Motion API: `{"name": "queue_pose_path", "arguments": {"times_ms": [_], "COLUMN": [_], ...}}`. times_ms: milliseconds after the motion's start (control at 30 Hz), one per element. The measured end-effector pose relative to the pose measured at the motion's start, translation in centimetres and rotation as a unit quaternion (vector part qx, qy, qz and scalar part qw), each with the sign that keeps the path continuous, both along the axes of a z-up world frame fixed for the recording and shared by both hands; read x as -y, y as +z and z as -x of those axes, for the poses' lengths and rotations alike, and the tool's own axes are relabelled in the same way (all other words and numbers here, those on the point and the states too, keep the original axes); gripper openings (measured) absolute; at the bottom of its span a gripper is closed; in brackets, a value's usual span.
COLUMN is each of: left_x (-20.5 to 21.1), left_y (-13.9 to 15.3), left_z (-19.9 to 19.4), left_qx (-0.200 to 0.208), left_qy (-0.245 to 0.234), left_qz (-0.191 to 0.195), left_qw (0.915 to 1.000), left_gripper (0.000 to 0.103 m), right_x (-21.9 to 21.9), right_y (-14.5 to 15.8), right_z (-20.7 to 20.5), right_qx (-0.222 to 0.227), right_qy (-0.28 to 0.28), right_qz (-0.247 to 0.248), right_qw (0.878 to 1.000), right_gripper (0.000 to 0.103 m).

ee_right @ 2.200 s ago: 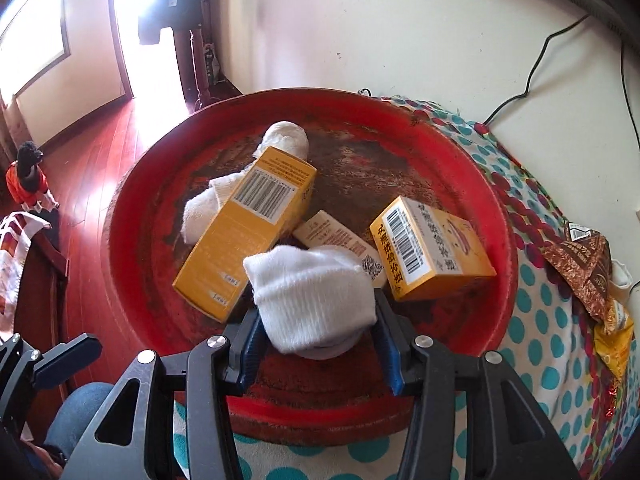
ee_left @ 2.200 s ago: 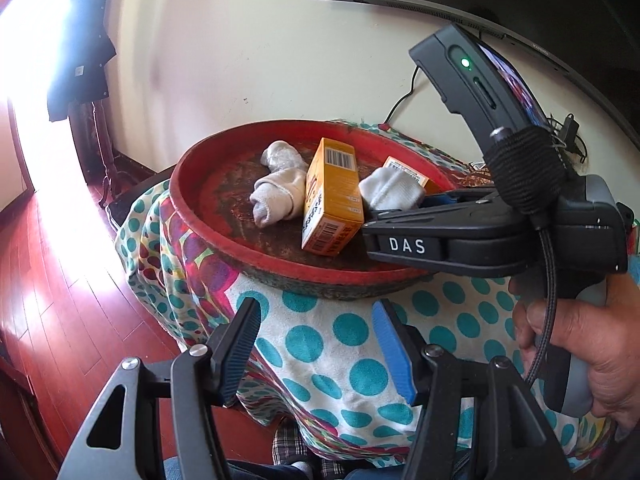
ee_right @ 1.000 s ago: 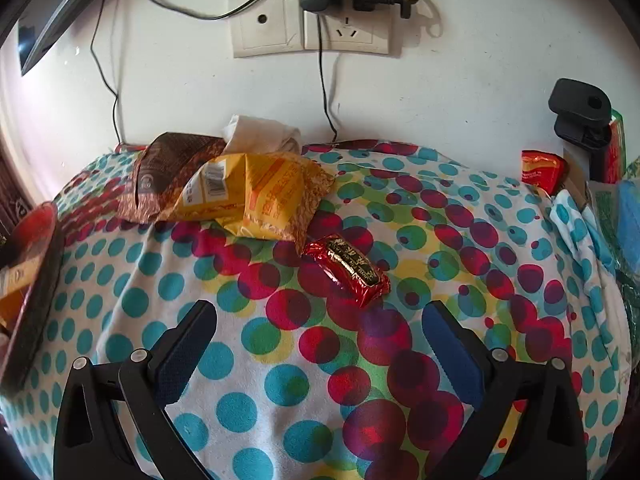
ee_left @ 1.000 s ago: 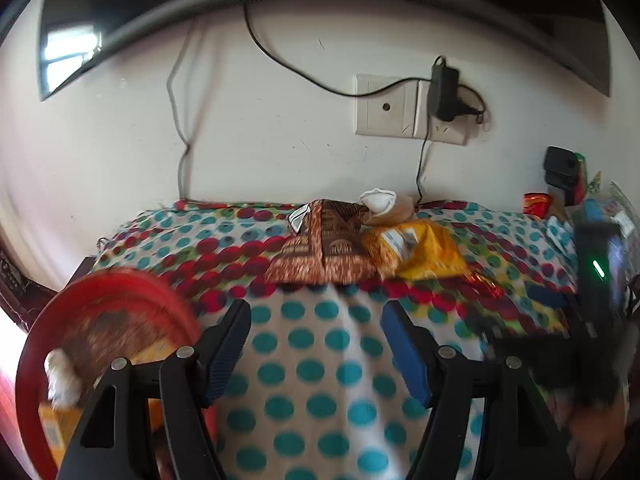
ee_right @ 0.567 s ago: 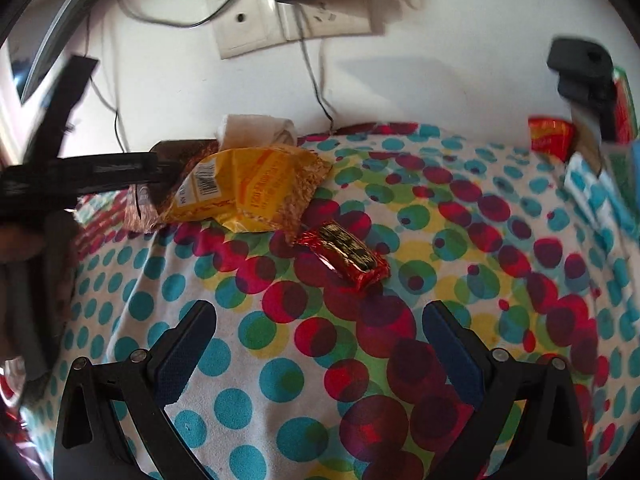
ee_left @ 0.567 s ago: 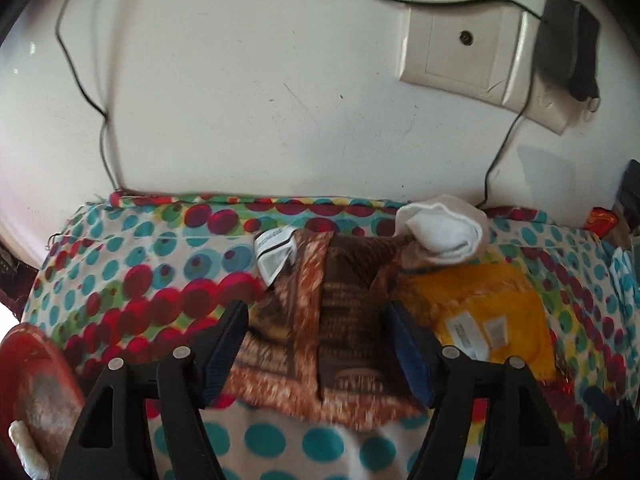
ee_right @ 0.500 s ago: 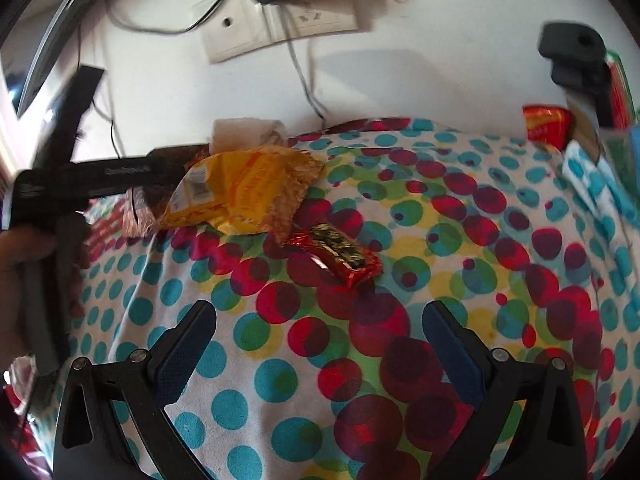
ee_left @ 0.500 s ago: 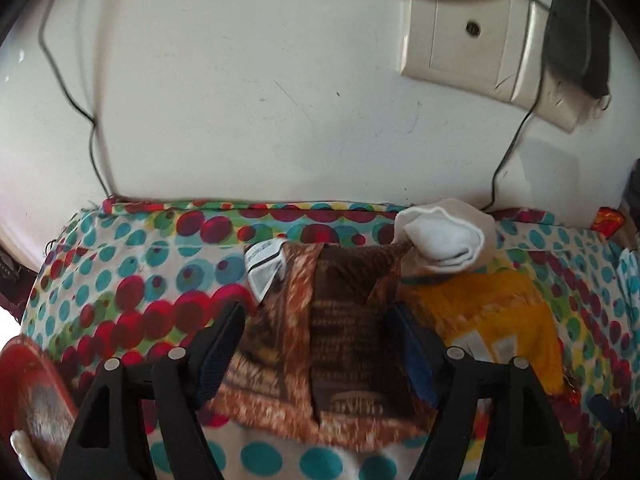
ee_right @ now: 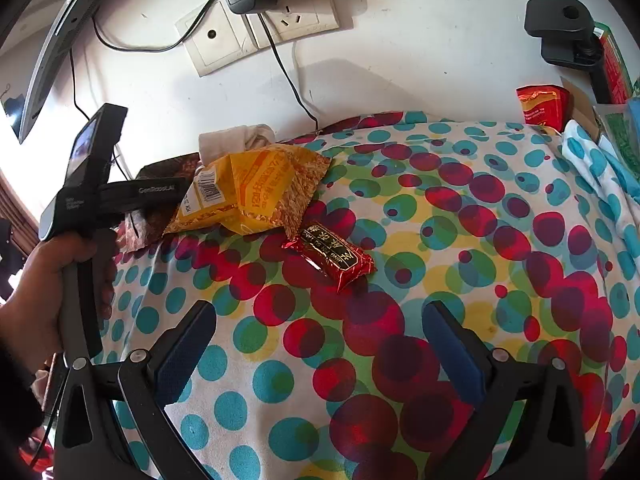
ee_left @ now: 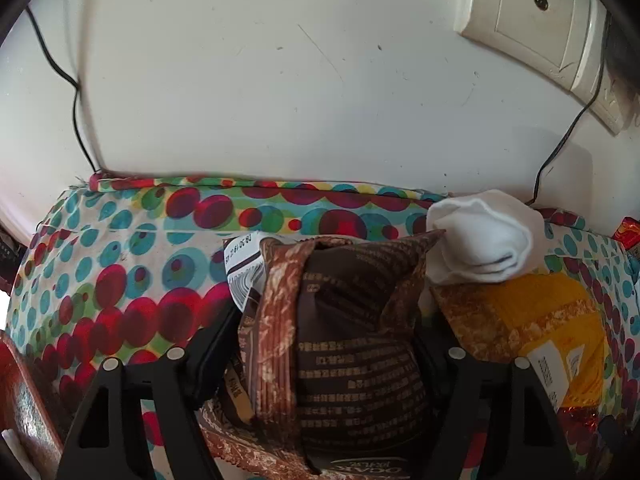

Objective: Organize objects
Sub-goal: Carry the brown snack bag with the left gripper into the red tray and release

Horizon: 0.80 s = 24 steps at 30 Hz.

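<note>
In the left wrist view a brown snack bag (ee_left: 340, 344) stands between the fingers of my left gripper (ee_left: 324, 344), which straddle it; I cannot tell whether they press on it. A rolled white sock (ee_left: 480, 240) lies behind the bag on a yellow snack bag (ee_left: 536, 320). In the right wrist view my right gripper (ee_right: 320, 344) is open and empty above the dotted cloth, with a small red snack bar (ee_right: 332, 254) ahead of it. The yellow bag (ee_right: 256, 192), the sock (ee_right: 236, 140) and my left gripper (ee_right: 160, 196) show at the left.
The red tray's rim (ee_left: 16, 400) shows at the lower left. The wall with sockets (ee_right: 256, 20) and cables stands close behind the table. A red packet (ee_right: 540, 106), a black clamp (ee_right: 568, 36) and blue-dotted cloth (ee_right: 592, 168) are at the right edge.
My right gripper let go of a white sock in the tray and swung right over the dotted cloth. My left gripper swung from the tray to the brown bag and closed in around it.
</note>
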<state>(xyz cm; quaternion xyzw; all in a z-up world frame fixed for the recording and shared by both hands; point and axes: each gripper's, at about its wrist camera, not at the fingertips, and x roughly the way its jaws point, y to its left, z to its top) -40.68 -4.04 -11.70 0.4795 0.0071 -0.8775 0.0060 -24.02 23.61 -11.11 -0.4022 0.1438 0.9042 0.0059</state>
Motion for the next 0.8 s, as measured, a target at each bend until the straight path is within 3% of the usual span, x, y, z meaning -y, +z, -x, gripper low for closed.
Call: {"name": "queue_pose_path", "arguments": {"times_ms": [200,633,800], "left_x": [1.0,0.2,1.8], "left_y": [2.5,7.2,9.3], "left_z": [-3.1,-10.4,-13.7], "left_qx": [-0.037,-0.067,-0.085], "left_qy": [0.005,0.013,0.025], "left_qz": [-0.005,0.038,0.053], "left_qw": [0.9993,0.9970,0.9947], "left_gripper": [0.071,0.070,0.070], "right_x": [0.0,0.6,0.8], "right_y": [0.2,0.2,0.2], "right_z": [0.2,0.4,0.5], "right_qx": [-0.001,0.010,0.014], "right_qy": [0.001,0.002,0.007], "right_qz": [-0.008,-0.029,-0.039], "right_qw": [1.000,1.000,0.999], "right_gripper": [0.103,0.103,0.103]}}
